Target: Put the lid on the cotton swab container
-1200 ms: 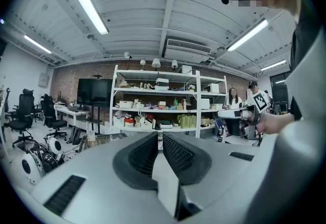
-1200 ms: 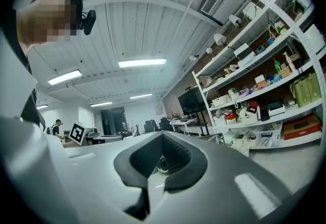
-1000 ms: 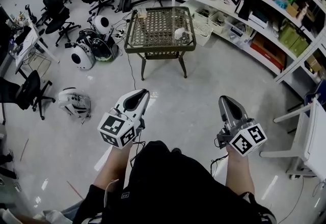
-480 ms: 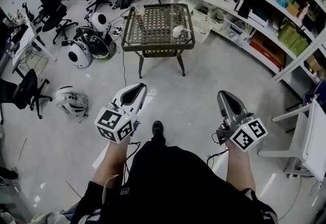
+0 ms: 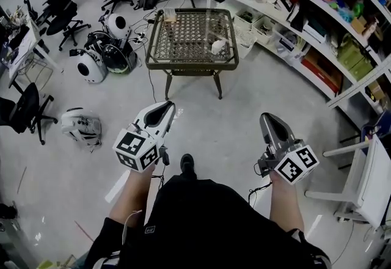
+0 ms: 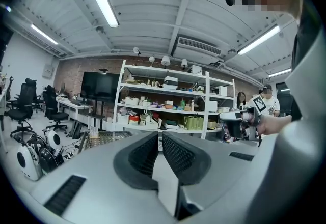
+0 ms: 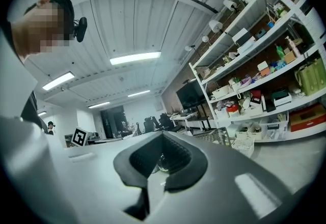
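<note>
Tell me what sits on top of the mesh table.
The table bears a white object near its right edge and a small container at its far left corner. Both too small to identify.

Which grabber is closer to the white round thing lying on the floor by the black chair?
Left. The left gripper is held to the right of the white round thing. The right gripper is farther right still, past the left one.

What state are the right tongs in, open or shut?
Shut: in the right gripper view the grey right tongs meet at their tips, holding nothing.
</note>
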### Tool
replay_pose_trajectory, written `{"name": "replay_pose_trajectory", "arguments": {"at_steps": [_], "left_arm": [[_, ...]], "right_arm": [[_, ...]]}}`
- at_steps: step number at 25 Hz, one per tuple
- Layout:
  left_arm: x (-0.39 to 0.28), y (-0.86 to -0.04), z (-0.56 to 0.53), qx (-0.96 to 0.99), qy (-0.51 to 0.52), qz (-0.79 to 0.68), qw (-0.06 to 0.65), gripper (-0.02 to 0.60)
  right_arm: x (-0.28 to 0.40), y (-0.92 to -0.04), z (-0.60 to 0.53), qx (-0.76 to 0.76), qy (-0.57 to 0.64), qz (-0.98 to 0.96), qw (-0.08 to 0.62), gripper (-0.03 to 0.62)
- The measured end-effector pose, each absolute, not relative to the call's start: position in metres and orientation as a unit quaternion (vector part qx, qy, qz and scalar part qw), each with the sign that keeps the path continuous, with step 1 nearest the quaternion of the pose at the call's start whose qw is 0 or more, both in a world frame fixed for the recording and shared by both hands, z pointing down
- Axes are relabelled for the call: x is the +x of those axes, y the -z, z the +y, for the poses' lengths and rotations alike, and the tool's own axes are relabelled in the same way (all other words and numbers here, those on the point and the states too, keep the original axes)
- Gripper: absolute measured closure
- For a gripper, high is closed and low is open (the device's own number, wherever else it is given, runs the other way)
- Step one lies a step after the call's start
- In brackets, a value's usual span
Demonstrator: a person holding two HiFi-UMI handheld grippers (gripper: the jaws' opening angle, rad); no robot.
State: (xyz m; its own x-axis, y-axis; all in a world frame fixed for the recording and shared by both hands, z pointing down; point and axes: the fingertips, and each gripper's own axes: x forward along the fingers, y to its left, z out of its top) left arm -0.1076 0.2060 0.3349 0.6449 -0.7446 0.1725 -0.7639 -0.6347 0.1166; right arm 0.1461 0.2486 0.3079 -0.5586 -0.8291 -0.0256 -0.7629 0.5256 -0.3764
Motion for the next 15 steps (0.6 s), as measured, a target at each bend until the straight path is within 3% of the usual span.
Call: {"name": "replay_pose_trajectory", "arguments": {"at_steps": [15], "left_arm": [[-0.175,-0.355,0.099,0.904,-0.045,-0.409,0.114,0.551]], "right_arm": [[0.072,-0.307,0.136,-0.456,0.18,0.867,0.091,0.586]]}}
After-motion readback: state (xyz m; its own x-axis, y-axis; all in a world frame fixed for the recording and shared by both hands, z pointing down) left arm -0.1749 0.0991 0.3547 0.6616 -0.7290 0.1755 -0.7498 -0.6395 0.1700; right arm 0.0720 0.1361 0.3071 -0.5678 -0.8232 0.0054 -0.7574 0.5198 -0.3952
